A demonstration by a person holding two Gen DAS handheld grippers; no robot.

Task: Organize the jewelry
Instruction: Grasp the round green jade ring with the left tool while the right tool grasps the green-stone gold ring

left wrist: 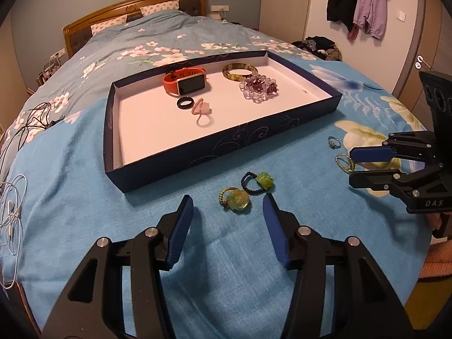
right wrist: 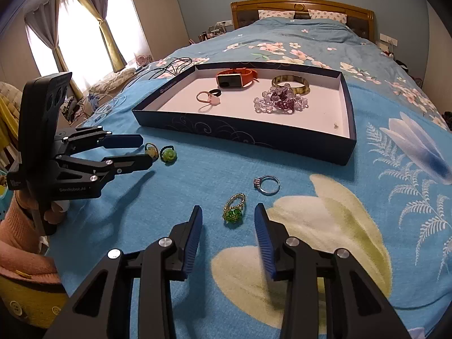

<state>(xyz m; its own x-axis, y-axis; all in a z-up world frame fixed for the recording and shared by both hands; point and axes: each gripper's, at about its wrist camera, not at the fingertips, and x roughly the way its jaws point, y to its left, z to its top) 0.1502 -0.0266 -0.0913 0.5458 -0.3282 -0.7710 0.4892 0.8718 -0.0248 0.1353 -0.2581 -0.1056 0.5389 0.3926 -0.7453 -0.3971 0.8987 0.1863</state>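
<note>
A dark blue tray (left wrist: 226,144) (right wrist: 245,137) lies on the bed and holds an orange watch (left wrist: 185,82), a black ring (left wrist: 185,103), a pink ring (left wrist: 202,111), an amber bangle (left wrist: 239,70) and a purple bead bracelet (left wrist: 258,87). My left gripper (left wrist: 228,206) (right wrist: 145,151) is open around a yellow-green flower ring (left wrist: 236,202). A second green flower ring (left wrist: 258,182) (right wrist: 168,154) lies just beyond it. My right gripper (right wrist: 228,217) (left wrist: 351,163) is open around a gold ring with a green stone (right wrist: 234,207) (left wrist: 343,162). A silver ring (right wrist: 267,185) (left wrist: 333,142) lies beyond it.
A blue floral blanket (left wrist: 197,254) covers the bed. White earphone cables (left wrist: 11,217) and black cables (left wrist: 34,121) lie at the left edge. The wooden headboard (right wrist: 302,5) is at the far end. Clothes hang on the wall (left wrist: 358,2).
</note>
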